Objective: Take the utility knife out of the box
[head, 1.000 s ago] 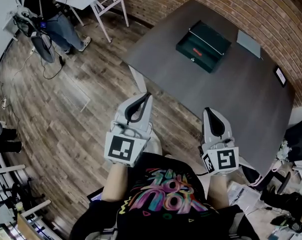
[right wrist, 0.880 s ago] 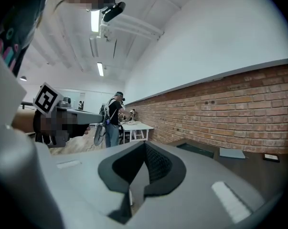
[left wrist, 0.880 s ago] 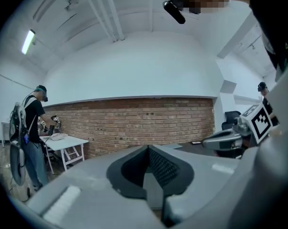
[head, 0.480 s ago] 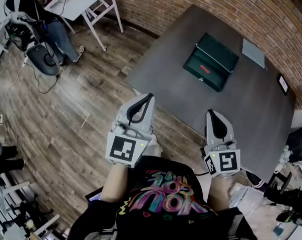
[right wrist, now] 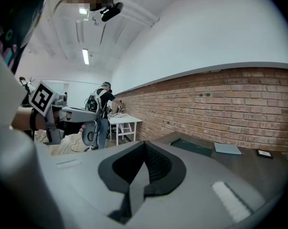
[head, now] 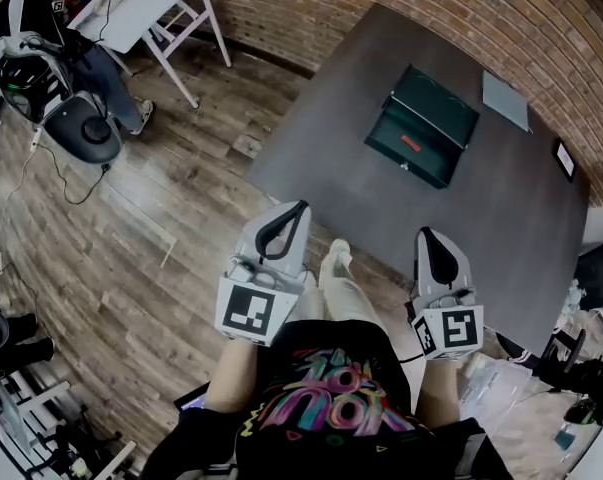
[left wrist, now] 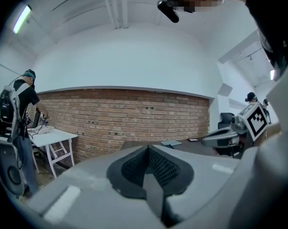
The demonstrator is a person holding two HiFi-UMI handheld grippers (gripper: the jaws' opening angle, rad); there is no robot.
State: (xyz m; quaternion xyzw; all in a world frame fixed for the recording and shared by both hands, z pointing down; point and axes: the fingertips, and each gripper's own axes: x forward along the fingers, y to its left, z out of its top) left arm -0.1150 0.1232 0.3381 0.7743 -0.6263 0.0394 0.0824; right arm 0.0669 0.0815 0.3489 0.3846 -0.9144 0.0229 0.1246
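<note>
Utility knife (head: 411, 143) in open box (head: 422, 126), grey pad (head: 505, 100) beside — left gripper (head: 301, 206), right gripper (head: 426, 232) closed, empty.

One dark grey rectangular table (head: 501, 218) at upper right bears one open dark green box (head: 422, 125), one red utility knife (head: 410, 143), one flat grey sheet (head: 505, 100) and one small black-framed device (head: 564, 159). Two grey grippers sit lower centre: left gripper (head: 300, 207), right gripper (head: 427, 233). One white trestle table (head: 146, 3) stands upper left.

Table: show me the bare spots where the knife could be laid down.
The table is bare across its near half, between the green box and the edge nearest the person. The strip left of the box is also bare. Crowded: the far right, around the grey sheet and small dark device.
</note>
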